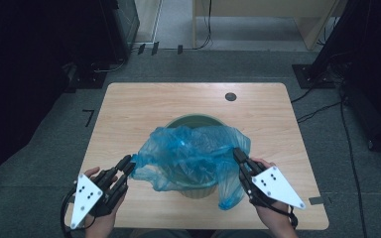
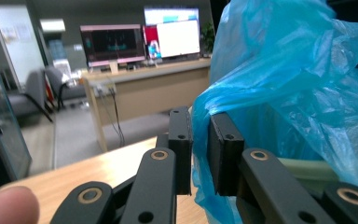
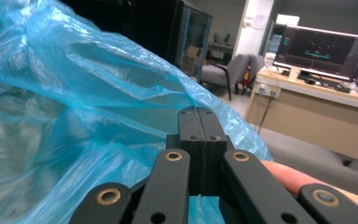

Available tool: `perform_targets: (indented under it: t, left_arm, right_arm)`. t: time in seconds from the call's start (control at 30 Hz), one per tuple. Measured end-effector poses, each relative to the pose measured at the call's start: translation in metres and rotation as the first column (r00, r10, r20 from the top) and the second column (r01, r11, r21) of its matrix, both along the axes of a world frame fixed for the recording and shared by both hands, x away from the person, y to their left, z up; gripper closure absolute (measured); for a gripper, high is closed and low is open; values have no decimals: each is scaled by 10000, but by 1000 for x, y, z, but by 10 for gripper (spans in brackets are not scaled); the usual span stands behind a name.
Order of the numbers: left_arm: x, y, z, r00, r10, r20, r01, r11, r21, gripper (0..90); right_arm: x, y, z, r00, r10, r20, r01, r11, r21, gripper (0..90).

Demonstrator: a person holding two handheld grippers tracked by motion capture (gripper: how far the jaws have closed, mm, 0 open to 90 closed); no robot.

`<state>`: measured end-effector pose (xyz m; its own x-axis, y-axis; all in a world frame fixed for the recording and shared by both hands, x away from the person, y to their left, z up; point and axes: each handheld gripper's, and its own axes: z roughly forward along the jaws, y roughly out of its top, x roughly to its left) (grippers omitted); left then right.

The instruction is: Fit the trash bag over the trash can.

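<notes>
A green bin (image 1: pixel 194 119) stands on the wooden table (image 1: pixel 144 106), near its front middle. A thin blue plastic bag (image 1: pixel 188 148) lies crumpled over and inside the bin's mouth. My left gripper (image 1: pixel 128 164) is at the bag's left edge. In the left gripper view the film (image 2: pixel 284 84) runs between the nearly closed pads (image 2: pixel 199 126), so that gripper is shut on it. My right gripper (image 1: pixel 238 154) is at the bag's right edge. Its jaws (image 3: pixel 198 112) are pressed together, with blue film (image 3: pixel 74 93) behind them and a strip of it showing beneath.
A dark round cable hole (image 1: pixel 230 96) sits near the table's far edge. Black stands and cables (image 1: pixel 322 106) lie on the grey floor around the table. Part of the bag hangs down the bin's right side (image 1: pixel 230 191), towards the front edge.
</notes>
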<state>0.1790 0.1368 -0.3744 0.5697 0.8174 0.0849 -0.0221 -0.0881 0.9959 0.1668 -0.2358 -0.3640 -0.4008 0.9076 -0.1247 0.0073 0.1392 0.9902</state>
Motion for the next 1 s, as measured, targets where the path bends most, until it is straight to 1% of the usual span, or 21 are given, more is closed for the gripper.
perform_targets:
  t: [0.07, 0.17, 0.23, 0.3, 0.33, 0.4, 0.43, 0.5, 0.57, 0.6, 0.67, 0.8, 0.87, 0.9, 0.93, 0.97, 1.0]
  left_arm:
    - [13, -1, 2, 9996, 37, -284, -37, 10000, -5, 807]
    - [31, -3, 1, 9982, 153, -586, -157, 9999, -65, 818]
    - [43, -4, -1, 9957, 189, -909, -209, 9996, -207, 826]
    - [55, -6, -7, 9909, 117, -1340, -186, 9986, -502, 832]
    - [60, -7, -10, 9859, 86, -1670, -195, 9978, -639, 835]
    - [70, -9, -18, 9734, -43, -2293, -178, 9954, -944, 842]
    - [75, -11, -22, 9653, -139, -2609, -150, 9940, -1084, 847]
    - [84, -14, -30, 9453, -354, -3242, -97, 9906, -1364, 859]
    - [92, -17, -37, 9264, -687, -3703, 58, 9857, -1682, 870]
    - [94, -18, -39, 9197, -786, -3846, 119, 9849, -1728, 872]
    - [97, -21, -43, 9157, -890, -3918, 194, 9838, -1782, 880]
    - [101, -29, -48, 9138, -879, -3965, 275, 9874, -1555, 896]
    - [103, -32, -51, 9103, -890, -4043, 280, 9876, -1544, 898]
    - [105, -33, -52, 9070, -934, -4106, 282, 9864, -1619, 899]
    - [107, -34, -53, 9042, -958, -4162, 263, 9852, -1695, 899]
    - [109, -35, -54, 8996, -1005, -4251, 272, 9842, -1750, 900]
    - [111, -35, -56, 8953, -1008, -4340, 238, 9835, -1793, 900]
  right_arm:
    - [14, 1, 1, 9998, -41, -201, 38, 9998, -176, 900]
    - [32, 3, 2, 9993, -176, -333, 162, 9990, -412, 900]
    - [43, 4, 2, 9986, -280, -452, 256, 9982, -537, 900]
    - [55, 2, 0, 9970, -385, -668, 348, 9979, -546, 900]
    - [60, 1, -1, 9959, -393, -813, 348, 9979, -553, 900]
    - [71, -1, -4, 9913, -414, -1251, 357, 9982, -474, 900]
    - [76, -2, -6, 9888, -465, -1421, 404, 9982, -453, 900]
    - [84, -3, -9, 9822, -502, -1808, 432, 9982, -426, 900]
    - [92, -8, -10, 9748, -386, -2199, 399, 9992, 14, 900]
    - [95, -11, -10, 9720, -358, -2324, 403, 9991, 146, 900]
    - [101, -16, -12, 9660, -244, -2573, 354, 9986, 382, 900]
    - [113, -19, -23, 9528, -240, -3026, 404, 9980, 481, 900]
    - [118, -19, -29, 9476, -254, -3184, 457, 9974, 565, 900]
    - [121, -20, -32, 9450, -214, -3263, 459, 9966, 678, 900]
    - [124, -20, -34, 9396, -127, -3420, 441, 9955, 841, 900]
    - [127, -21, -37, 9351, -6, -3545, 372, 9946, 964, 900]
    - [130, -21, -40, 9287, 101, -3706, 332, 9933, 1102, 900]
